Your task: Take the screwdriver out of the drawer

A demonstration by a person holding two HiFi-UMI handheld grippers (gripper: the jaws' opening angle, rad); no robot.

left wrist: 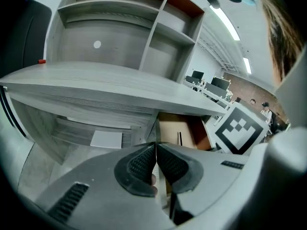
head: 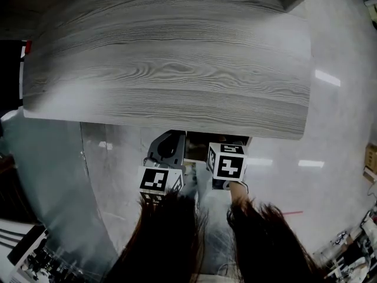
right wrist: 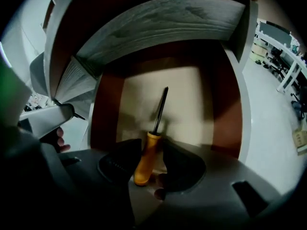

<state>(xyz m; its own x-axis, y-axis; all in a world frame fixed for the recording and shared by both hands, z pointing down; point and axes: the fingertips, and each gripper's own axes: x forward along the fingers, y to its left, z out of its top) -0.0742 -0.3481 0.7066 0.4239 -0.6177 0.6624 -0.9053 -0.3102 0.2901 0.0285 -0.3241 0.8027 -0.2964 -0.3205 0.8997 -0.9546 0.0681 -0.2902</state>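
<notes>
**A:** Closest in, our right claw. What have we got?

**B:** We've got it spread wide, and the orange handle of the screwdriver stands between the two pads. We see a gap on the handle's right side, so we're not calling that a pinch.

**A:** And our left claw?

**B:** Pressed together, pads meeting at the tips. We can't tell whether anything thin is caught lower down between them.

**A:** Where's the screwdriver lying, then?

**B:** In the drawer, on its pale bottom. The handle is towards us and the dark shaft points away to the back, with red-brown walls on either side.

**A:** We see that drawer standing open under the table.

**B:** Yes, in the head view both claws hang at the near edge of that grey wood-grain top. The right claw's marker cube is beside the left's. In the right gripper view the left claw sits just outside the drawer's left wall.

**A:** And beyond that?

**B:** In the left gripper view we see grey shelves rising behind the table. Further off are desks with screens under strip lights. There's glossy pale floor all round.
</notes>
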